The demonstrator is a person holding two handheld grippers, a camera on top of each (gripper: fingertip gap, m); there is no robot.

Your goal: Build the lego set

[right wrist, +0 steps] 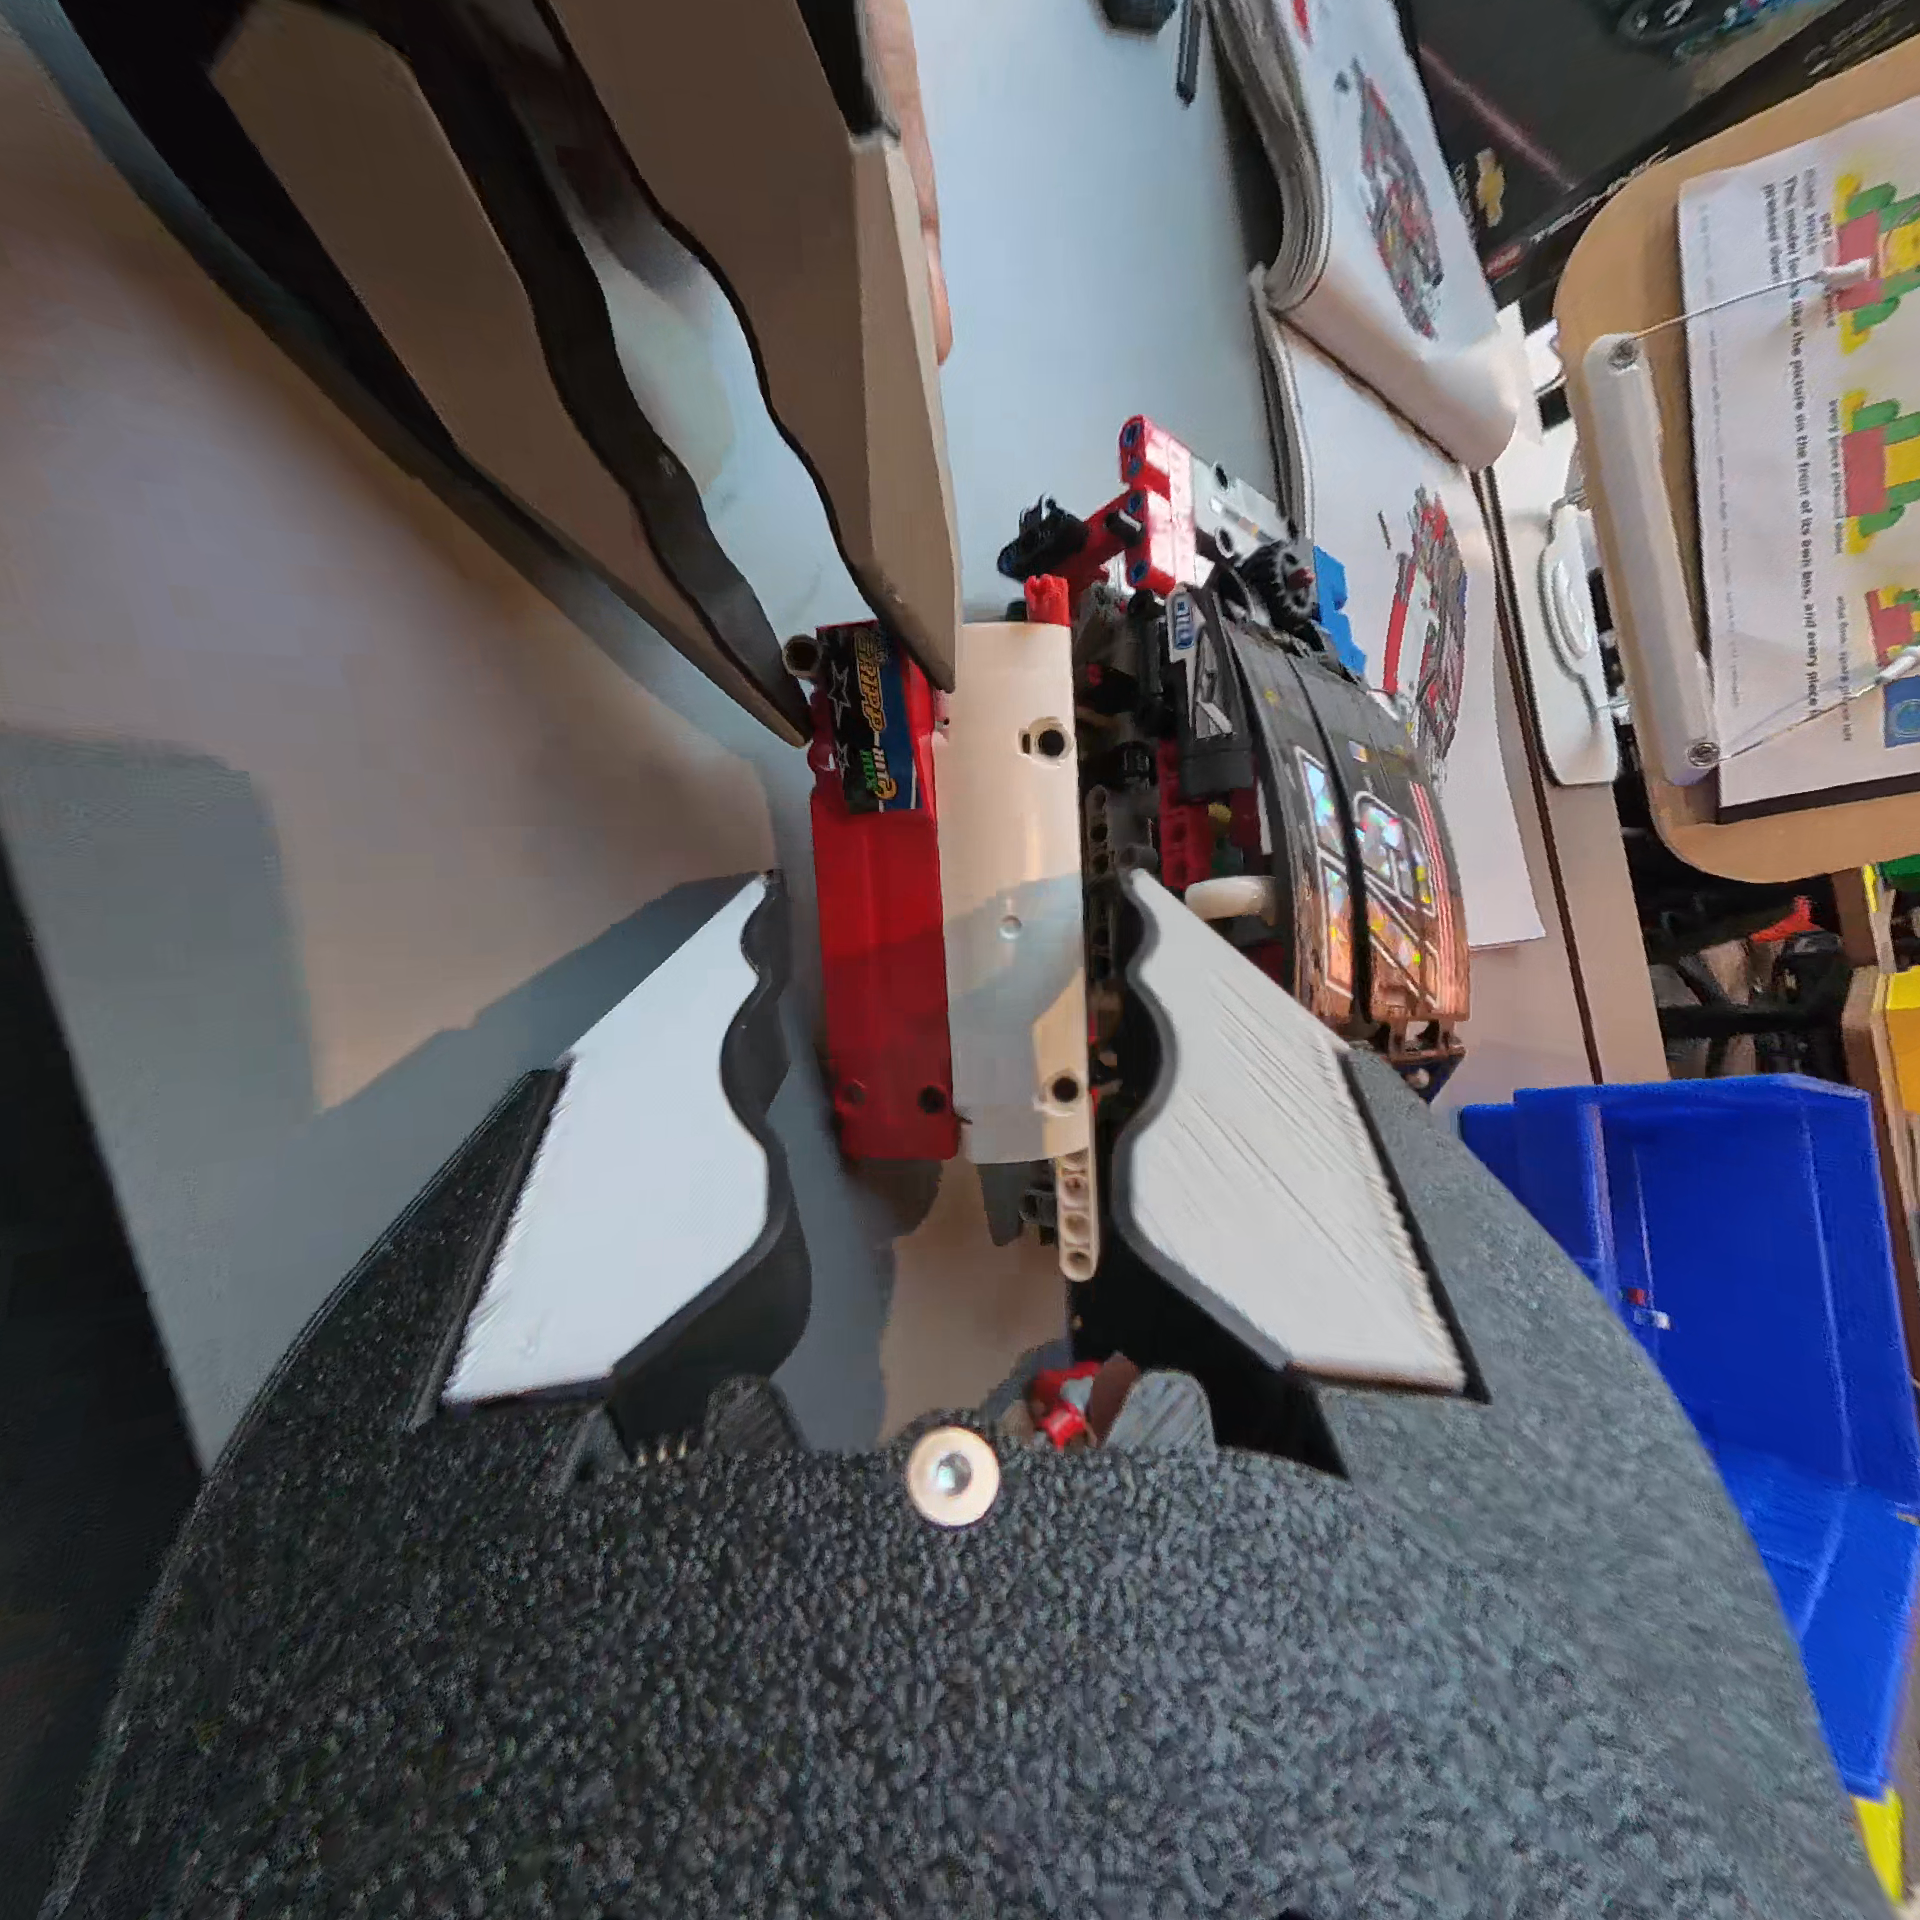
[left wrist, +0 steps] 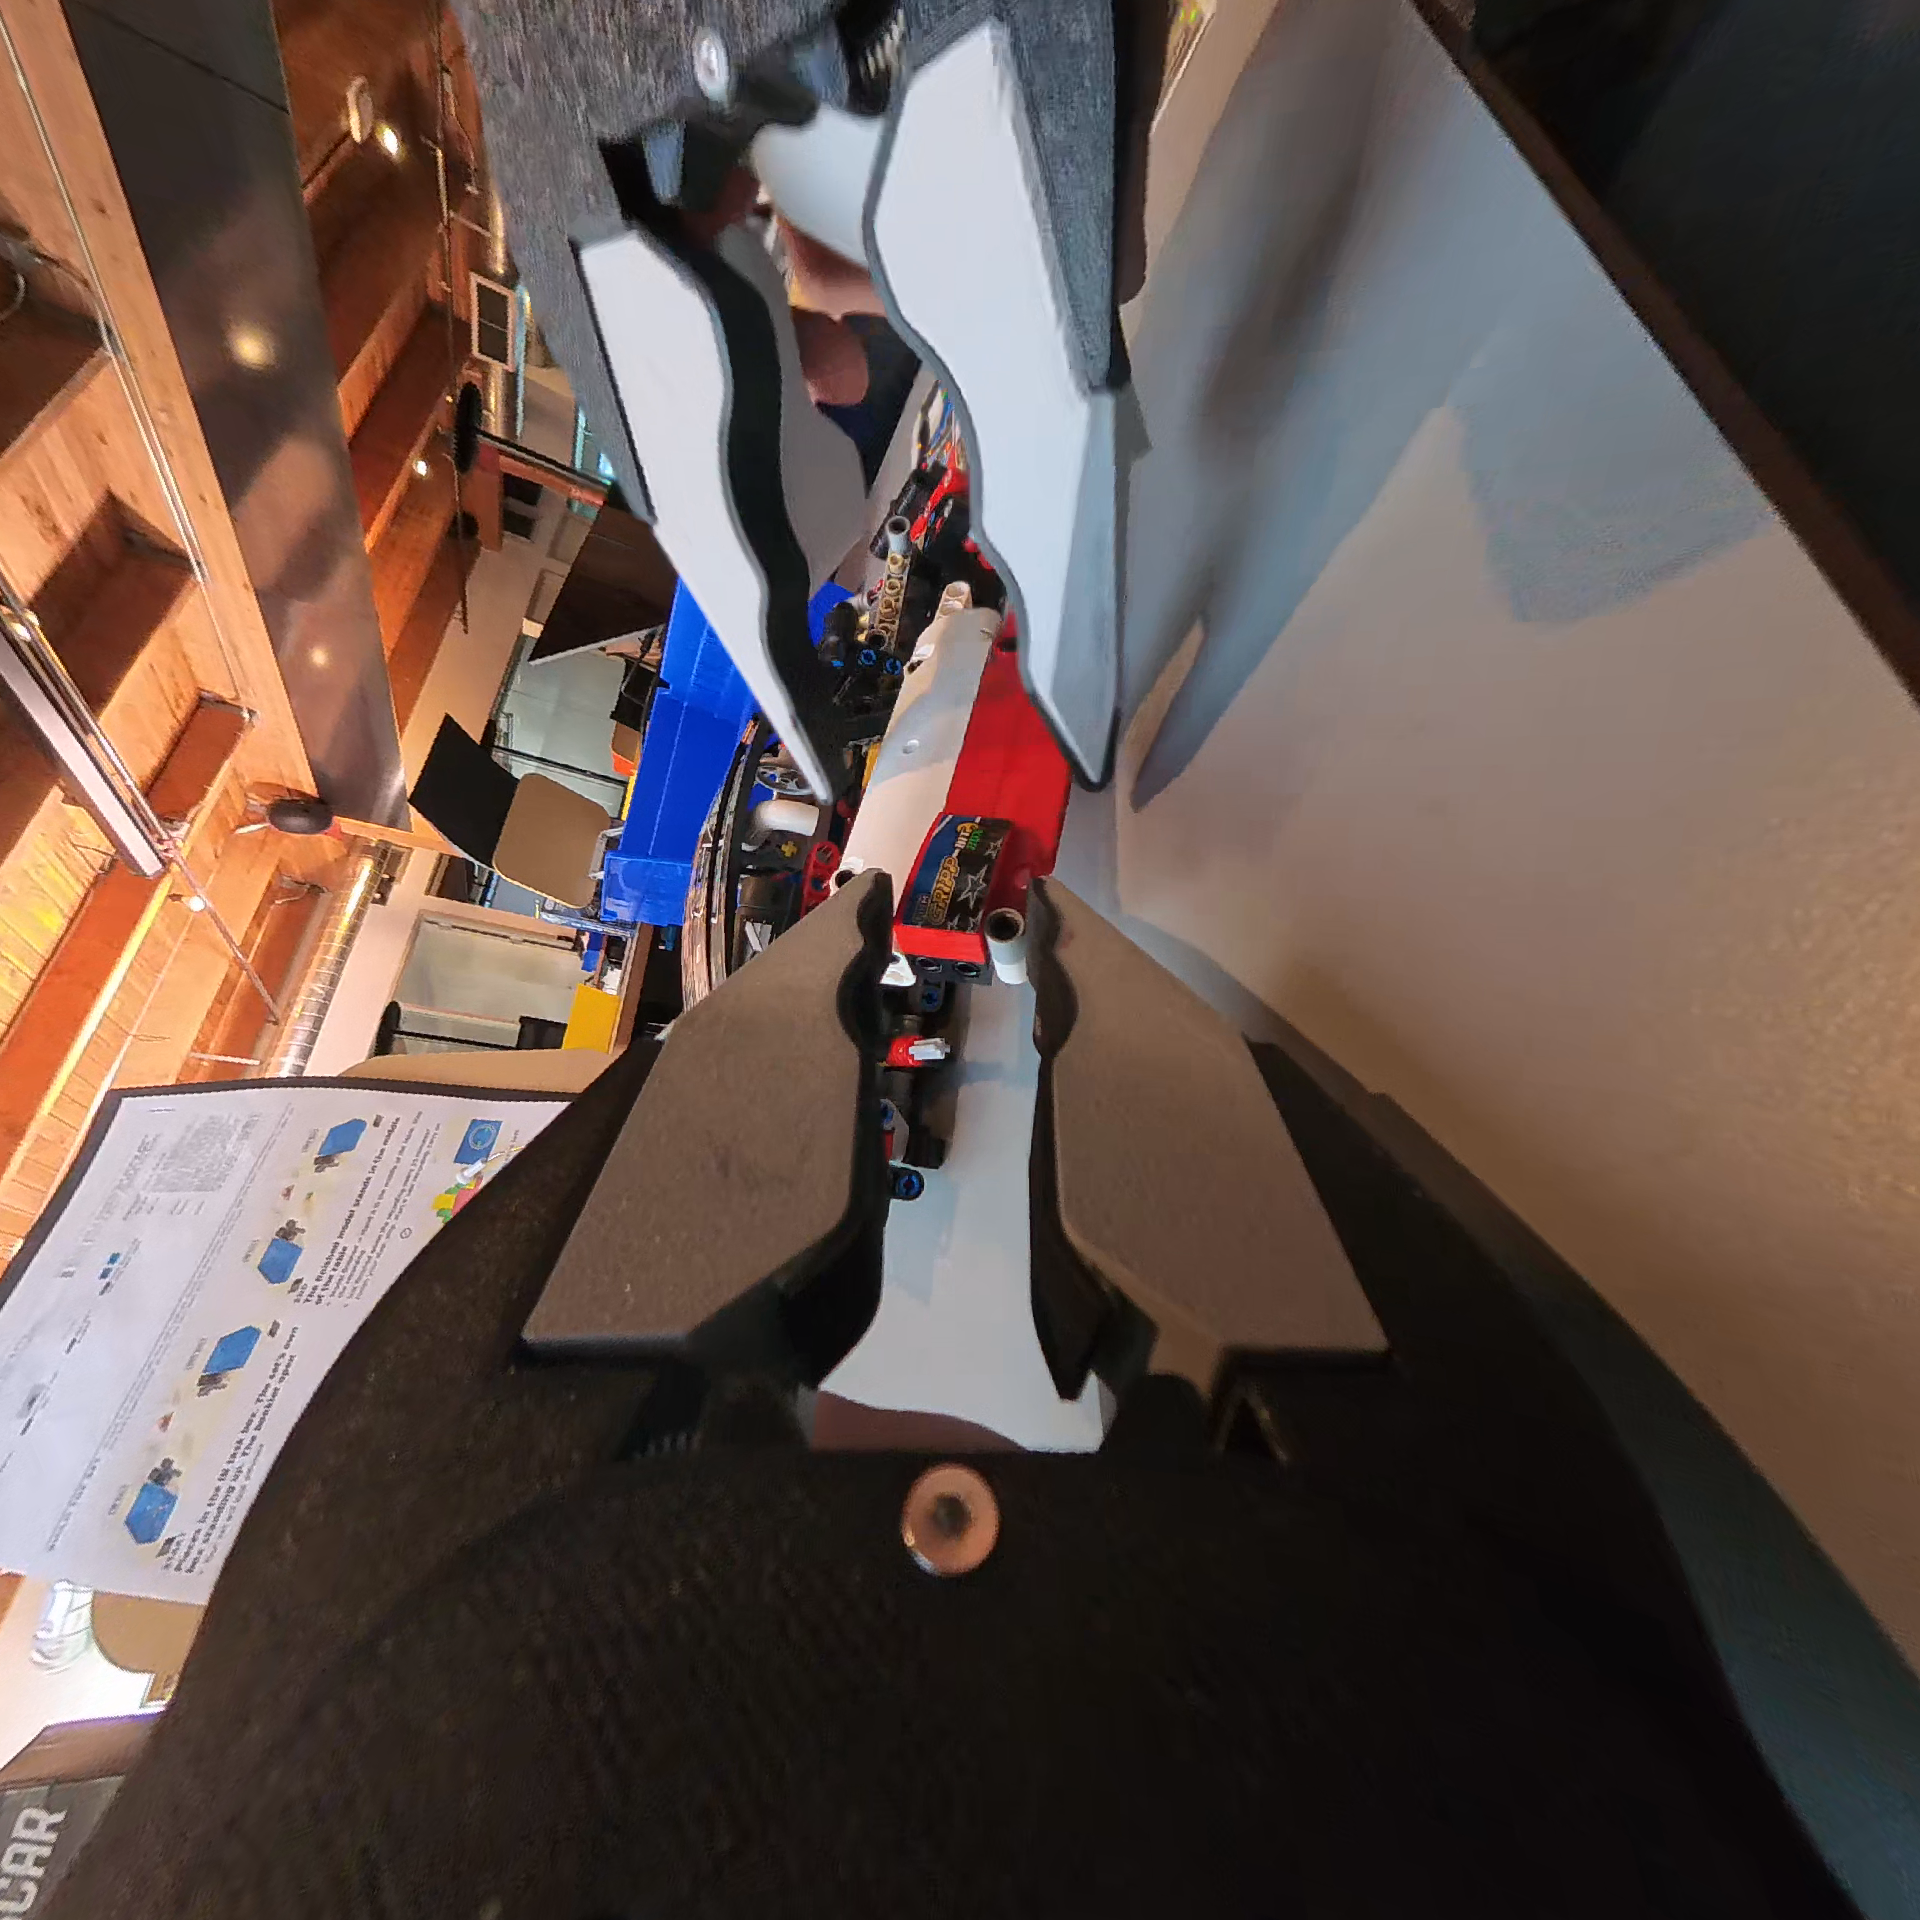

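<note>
**Both grippers spread around the lego car, neither clamped**

Left wrist view, near to far:
- left gripper [left wrist: 961,894], dark fingers, fills the lower half of frame. Jaws apart, nothing pinched. Tips straddle the near end of the lego car [left wrist: 935,831]: a white pin [left wrist: 1006,940] sits just inside the right-hand tip, and the stickered red panel [left wrist: 961,868] lies between the tips.
- Past that, mid-frame, the red panel and a white panel [left wrist: 930,707] run side by side away from the camera on the white table [left wrist: 1455,831].
- right gripper [left wrist: 961,774] comes in from the top of frame with grey-white fingers, also spread, tips either side of the car's far section.
- Blue bin [left wrist: 675,790] left of centre, behind the car. Printed sheet [left wrist: 208,1299] at lower left.

Right wrist view, near to far:
- right gripper [right wrist: 951,883] at bottom, jaws released. Left-hand finger [right wrist: 644,1143] is beside the red panel [right wrist: 883,935]; right-hand finger [right wrist: 1278,1143] overlaps the car body by the black curved panels [right wrist: 1361,862]. Contact can't be confirmed from this view.
- White panel [right wrist: 1013,831] centre frame, with technic beams and gears above it.
- left gripper [right wrist: 878,712] enters from upper left, open, one tip at the top of the red panel's sticker.
- Instruction booklet [right wrist: 1382,208] at upper right, blue bin [right wrist: 1714,1299] at lower right.
</note>
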